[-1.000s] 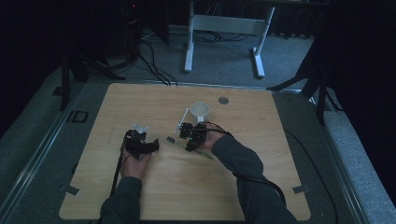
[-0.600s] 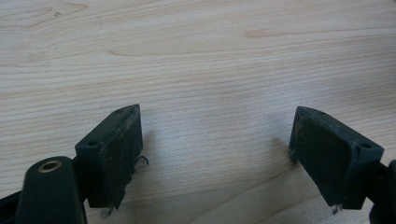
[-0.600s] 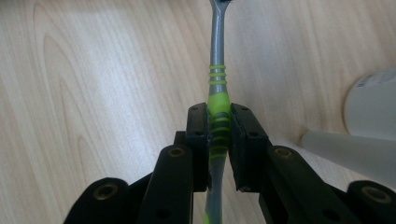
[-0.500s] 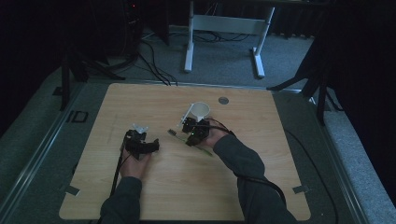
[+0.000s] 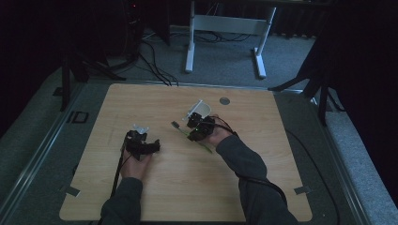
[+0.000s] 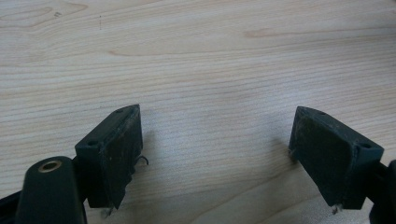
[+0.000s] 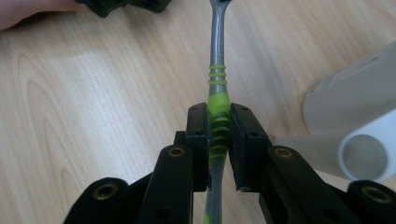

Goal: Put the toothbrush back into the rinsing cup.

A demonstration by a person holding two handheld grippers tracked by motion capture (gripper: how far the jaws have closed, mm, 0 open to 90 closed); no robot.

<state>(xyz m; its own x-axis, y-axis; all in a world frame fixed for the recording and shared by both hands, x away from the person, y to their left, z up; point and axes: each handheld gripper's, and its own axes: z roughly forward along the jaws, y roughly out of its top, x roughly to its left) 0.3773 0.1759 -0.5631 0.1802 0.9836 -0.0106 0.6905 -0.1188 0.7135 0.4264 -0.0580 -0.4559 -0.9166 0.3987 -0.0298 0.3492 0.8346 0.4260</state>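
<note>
A grey and green toothbrush (image 7: 217, 79) lies low over the wooden table (image 5: 263, 154), its head (image 5: 175, 124) pointing left. My right gripper (image 7: 219, 112) is shut on its ribbed green grip, and in the high view this gripper (image 5: 195, 129) sits near the table's middle. Just behind it and to the right is a white cup (image 5: 202, 109), which looks tilted; in the right gripper view the cup (image 7: 355, 102) is at the right edge. My left gripper (image 5: 151, 146) rests on the table left of centre, and its jaws (image 6: 215, 135) stand wide open over bare wood.
A small grey disc (image 5: 225, 101) is set into the table near its far edge. A small white piece (image 5: 140, 128) lies just beyond the left gripper. Cables trail from both grippers towards the near edge. Beyond the table stand a white frame (image 5: 225, 23) and dark stands.
The right gripper with the toothbrush has shifted slightly. The white cup appears to have moved a little to the left and tilted. The left gripper has stayed put.
</note>
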